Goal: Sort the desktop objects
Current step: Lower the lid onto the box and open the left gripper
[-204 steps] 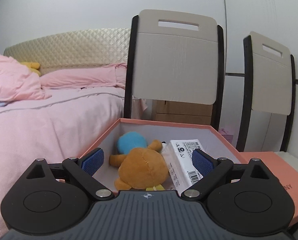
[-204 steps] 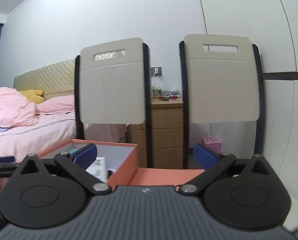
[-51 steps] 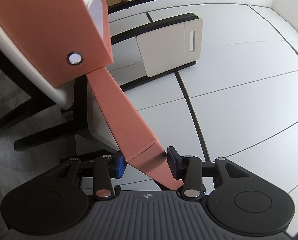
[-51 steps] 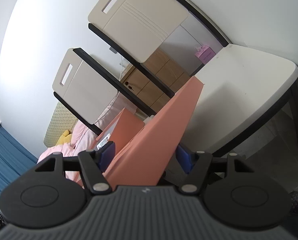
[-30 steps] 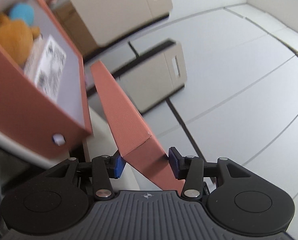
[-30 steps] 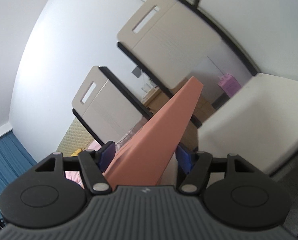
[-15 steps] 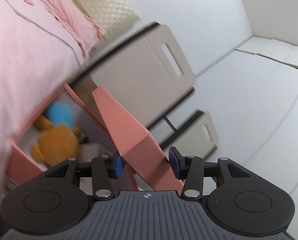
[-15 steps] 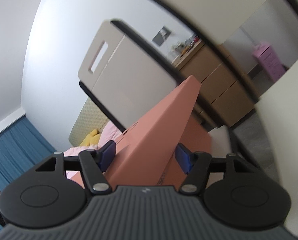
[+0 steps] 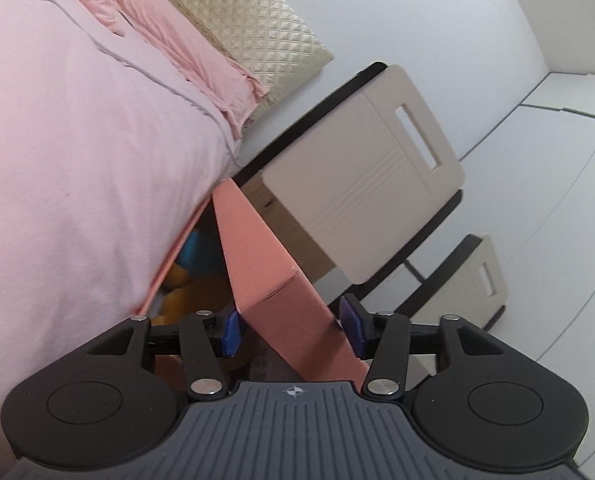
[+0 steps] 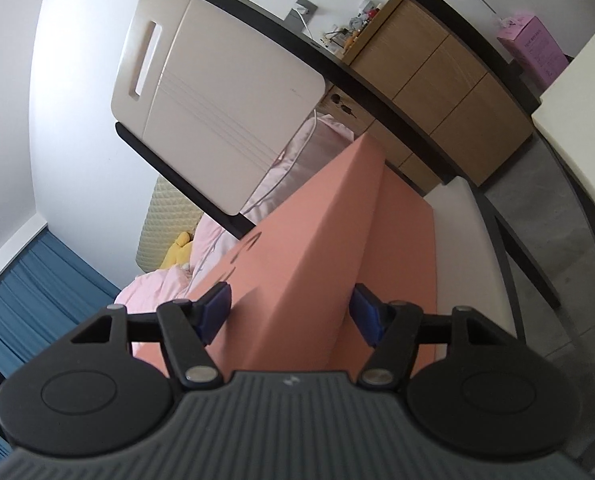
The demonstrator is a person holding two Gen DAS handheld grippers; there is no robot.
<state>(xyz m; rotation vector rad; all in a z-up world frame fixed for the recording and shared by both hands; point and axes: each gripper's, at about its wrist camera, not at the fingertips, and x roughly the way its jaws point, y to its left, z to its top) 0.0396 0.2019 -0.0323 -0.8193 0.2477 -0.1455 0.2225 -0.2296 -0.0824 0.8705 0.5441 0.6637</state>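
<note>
Both grippers hold the salmon-pink box lid. In the left wrist view my left gripper [image 9: 291, 330] is shut on one corner of the lid [image 9: 257, 264], which slants over the open box. The box's left wall [image 9: 177, 252] runs beside the bed, and an orange and blue plush toy [image 9: 185, 280] shows inside under the lid. In the right wrist view my right gripper [image 10: 293, 318] is shut on the lid's other end [image 10: 297, 248]; the box's outer side [image 10: 405, 248] is just below it, on a cream chair seat [image 10: 465, 248].
A pink bed [image 9: 77, 140] with a quilted headboard [image 9: 237, 24] lies left of the box. Two cream chair backs [image 9: 361, 196] stand behind it. A wooden drawer cabinet [image 10: 437, 84] and a pink carton [image 10: 533, 44] are further back. Blue curtains [image 10: 37, 292] hang at the far left.
Both grippers have swung the lid from beside the box to over its opening. The lid now covers most of the toys, and both views have tilted towards the bed.
</note>
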